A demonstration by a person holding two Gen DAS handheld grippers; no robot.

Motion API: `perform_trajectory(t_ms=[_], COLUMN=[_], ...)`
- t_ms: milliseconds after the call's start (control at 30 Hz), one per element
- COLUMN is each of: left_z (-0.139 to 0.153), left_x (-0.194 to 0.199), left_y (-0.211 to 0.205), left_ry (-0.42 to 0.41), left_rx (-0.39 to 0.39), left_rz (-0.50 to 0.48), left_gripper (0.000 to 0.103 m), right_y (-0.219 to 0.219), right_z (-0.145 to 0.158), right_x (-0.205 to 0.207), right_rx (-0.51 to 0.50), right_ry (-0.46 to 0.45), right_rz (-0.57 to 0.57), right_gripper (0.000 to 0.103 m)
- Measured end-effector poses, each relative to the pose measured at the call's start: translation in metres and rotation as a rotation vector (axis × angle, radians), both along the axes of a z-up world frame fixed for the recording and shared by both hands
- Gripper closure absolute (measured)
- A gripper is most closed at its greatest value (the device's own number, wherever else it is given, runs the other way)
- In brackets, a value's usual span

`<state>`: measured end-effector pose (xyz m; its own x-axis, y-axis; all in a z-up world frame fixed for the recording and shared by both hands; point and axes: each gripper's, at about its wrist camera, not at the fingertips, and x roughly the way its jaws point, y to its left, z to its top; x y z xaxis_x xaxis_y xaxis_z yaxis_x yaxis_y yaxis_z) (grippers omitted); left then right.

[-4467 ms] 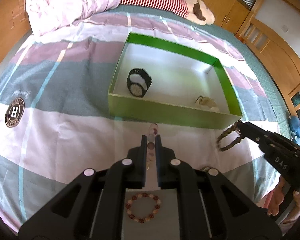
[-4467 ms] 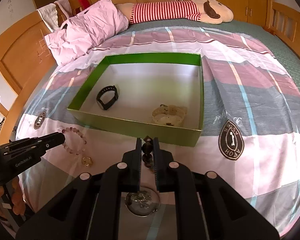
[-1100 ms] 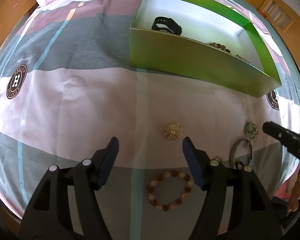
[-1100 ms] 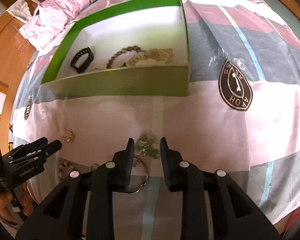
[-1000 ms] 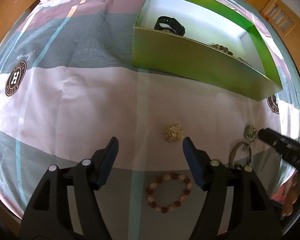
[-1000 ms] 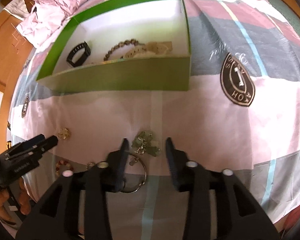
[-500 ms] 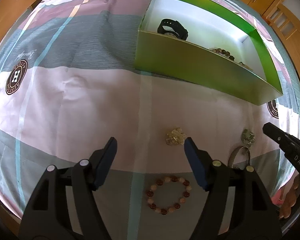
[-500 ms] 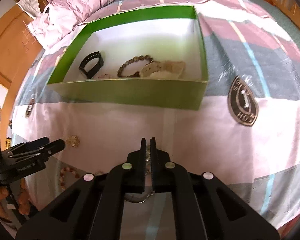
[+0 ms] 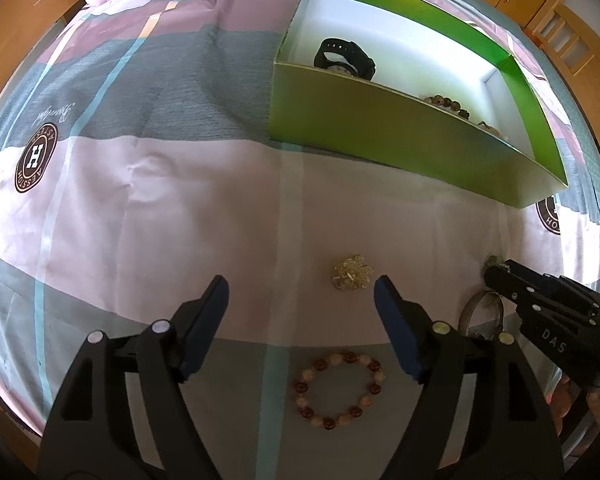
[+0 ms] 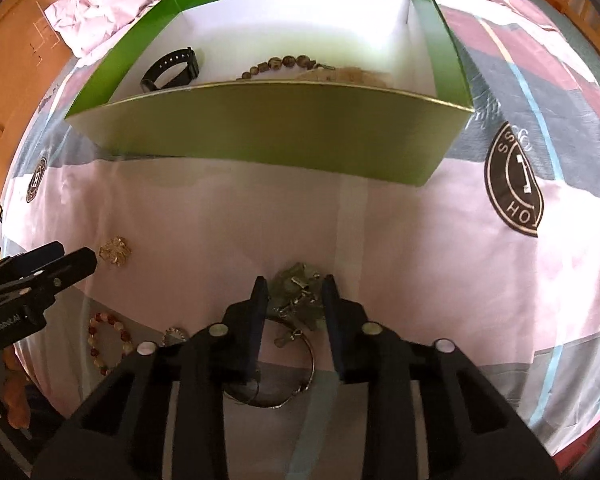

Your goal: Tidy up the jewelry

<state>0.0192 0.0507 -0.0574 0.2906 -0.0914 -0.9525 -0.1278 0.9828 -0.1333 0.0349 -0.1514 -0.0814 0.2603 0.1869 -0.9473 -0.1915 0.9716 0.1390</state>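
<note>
A green box point(image 9: 400, 132) point(image 10: 268, 128) on the bed holds a black watch point(image 9: 346, 58) point(image 10: 172, 68), a dark bead bracelet point(image 10: 284, 63) and a pale piece. My left gripper point(image 9: 300, 294) is open and empty, its fingers either side of a yellow crystal cluster point(image 9: 350, 272) point(image 10: 116, 251) that lies just ahead. A red and cream bead bracelet point(image 9: 337, 388) point(image 10: 107, 338) lies under it. My right gripper point(image 10: 294, 286) is open, its fingers either side of a grey-green charm bunch point(image 10: 300, 292) on a silver bangle point(image 10: 284, 384). Nothing is lifted.
The bedspread has pink, grey and white bands with round brown logos point(image 9: 36, 158) point(image 10: 514, 180). A small ring-like piece point(image 10: 175, 335) lies near the bangle. Pink bedding point(image 10: 112, 4) is bunched behind the box. The right gripper shows at the left wrist view's right edge point(image 9: 496, 274).
The right gripper, shut half a second ago, has opened and dropped lower around the charm bunch. The left gripper stays open and has crept slightly toward the crystal cluster.
</note>
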Motion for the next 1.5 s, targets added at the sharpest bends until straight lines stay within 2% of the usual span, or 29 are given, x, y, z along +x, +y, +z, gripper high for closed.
perform_trajectory(t_ms=[233,367,500,700,1033,1200,1367,1500], left_z=[0.001,0.001,0.002,-0.001,-0.012,-0.02,-0.023,-0.021], left_x=[-0.001,-0.001,0.0,0.002,0.012,0.016,0.018,0.016], left_y=[-0.002,-0.003,-0.003,-0.003,-0.015,-0.027,-0.03,-0.03], left_ry=[-0.004,-0.003,-0.004,0.002,0.006,0.006,0.011,0.02], left_rx=[0.0,0.002,0.004,0.009,0.014,0.066,0.088,0.081], left_rz=[-0.001,-0.001,-0.005,0.0,-0.023,-0.057,-0.072,-0.075], left_gripper=[0.026,0.026,0.025,0.023,0.023,0.023,0.039,0.039], right_y=[-0.008,-0.015,-0.023,-0.031,-0.033,-0.035,-0.036,-0.035], right_z=[0.02,0.023,0.022,0.027,0.02,0.018,0.015,0.015], right_x=[0.001,0.004,0.006,0.005,0.006,0.006,0.006,0.005], right_rx=[0.056,0.072,0.099,0.105,0.08,0.073,0.07,0.069], right_ry=[-0.066,-0.069,-0.041,-0.05,-0.003,0.008,0.021,0.028], right_rz=[-0.03,-0.05,-0.084,-0.12,-0.129,-0.133,-0.137,-0.132], right_gripper=[0.078,0.077,0.065,0.051,0.051,0.051,0.051,0.051])
